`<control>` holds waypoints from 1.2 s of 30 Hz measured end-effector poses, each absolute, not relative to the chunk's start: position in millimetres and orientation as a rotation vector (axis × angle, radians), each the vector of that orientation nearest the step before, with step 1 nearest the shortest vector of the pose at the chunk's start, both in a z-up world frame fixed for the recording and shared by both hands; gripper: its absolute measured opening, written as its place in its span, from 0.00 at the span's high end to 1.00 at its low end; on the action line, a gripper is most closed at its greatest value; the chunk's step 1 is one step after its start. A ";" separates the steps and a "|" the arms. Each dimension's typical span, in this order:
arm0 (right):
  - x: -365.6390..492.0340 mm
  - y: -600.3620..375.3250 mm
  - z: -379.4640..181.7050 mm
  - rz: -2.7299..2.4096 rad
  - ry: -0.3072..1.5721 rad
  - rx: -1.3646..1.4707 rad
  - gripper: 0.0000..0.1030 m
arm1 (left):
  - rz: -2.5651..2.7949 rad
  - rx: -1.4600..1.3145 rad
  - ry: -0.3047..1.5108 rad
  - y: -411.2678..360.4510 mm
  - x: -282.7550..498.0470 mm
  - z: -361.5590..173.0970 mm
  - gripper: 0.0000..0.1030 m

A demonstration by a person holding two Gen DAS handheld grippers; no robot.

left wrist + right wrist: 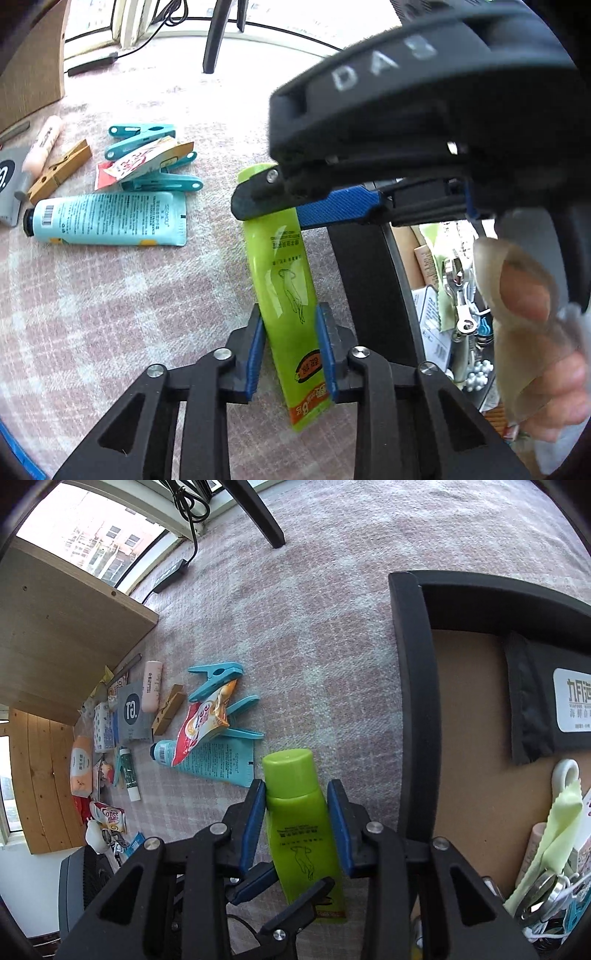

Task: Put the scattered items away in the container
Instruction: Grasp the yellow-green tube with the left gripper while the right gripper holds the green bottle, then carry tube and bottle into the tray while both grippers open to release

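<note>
the green tube (284, 288) is lying over the pink checked cloth (110, 314) on the counter, just beside the black rim of the container (413, 701), with both grippers on it at once. the left gripper (291, 350) is taking the flat crimped end, its blue fingers (255, 354) sitting against the tube's two edges, clamped on it. the right gripper (297, 823) is straddling the cap end, its fingers (338, 827) lying alongside the tube just below the green cap; whether they are pressing or only framing it, i cannot tell. a person's thumb (524, 291), in a thin clear glove, is wrapping around the right gripper's handle. further out on the cloth, a pale blue tube (107, 218) is lying flat, a red and white sachet (201, 723) is resting partly over it, and teal clothes pegs (142, 131) and a wooden peg (59, 171) are scattered beside them. inside the container, a yellow-green cloth (554, 834) and a black pouch (528, 701) are sitting on the brown base
</note>
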State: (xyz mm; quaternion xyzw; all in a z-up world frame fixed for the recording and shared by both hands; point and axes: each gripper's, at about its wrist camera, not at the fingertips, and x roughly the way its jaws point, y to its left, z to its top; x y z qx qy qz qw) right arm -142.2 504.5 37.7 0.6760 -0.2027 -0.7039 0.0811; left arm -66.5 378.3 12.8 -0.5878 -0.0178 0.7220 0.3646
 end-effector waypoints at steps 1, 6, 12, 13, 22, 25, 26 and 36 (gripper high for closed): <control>-140.1 504.2 40.2 -2.111 -0.602 2.013 0.68 | 1.854 -1.507 -0.040 378.1 -65.8 15.3 0.82; -132.7 501.0 62.5 -2.138 -0.625 1.953 0.68 | 1.875 -1.473 -0.008 377.9 -62.9 31.8 0.85; -127.0 504.5 86.2 -2.172 -0.635 1.893 0.69 | 1.883 -1.442 -0.024 377.8 -59.1 54.2 0.86; -126.1 505.4 91.8 -2.177 -0.639 1.879 0.69 | 1.883 -1.428 -0.019 378.9 -57.0 60.9 0.86; -102.2 550.9 142.5 -2.262 -0.728 1.774 0.69 | 1.835 -1.285 0.015 411.3 -44.5 121.4 0.86; -82.8 576.9 147.8 -2.312 -0.766 1.773 0.69 | 1.788 -1.267 0.035 448.3 -36.8 123.7 0.86; -75.6 587.5 148.5 -2.323 -0.789 1.774 0.69 | 1.772 -1.262 0.042 457.3 -31.3 124.8 0.86; -7.7 662.5 157.0 -2.572 -0.758 1.794 0.68 | 1.670 -1.270 0.200 531.4 22.8 122.9 0.48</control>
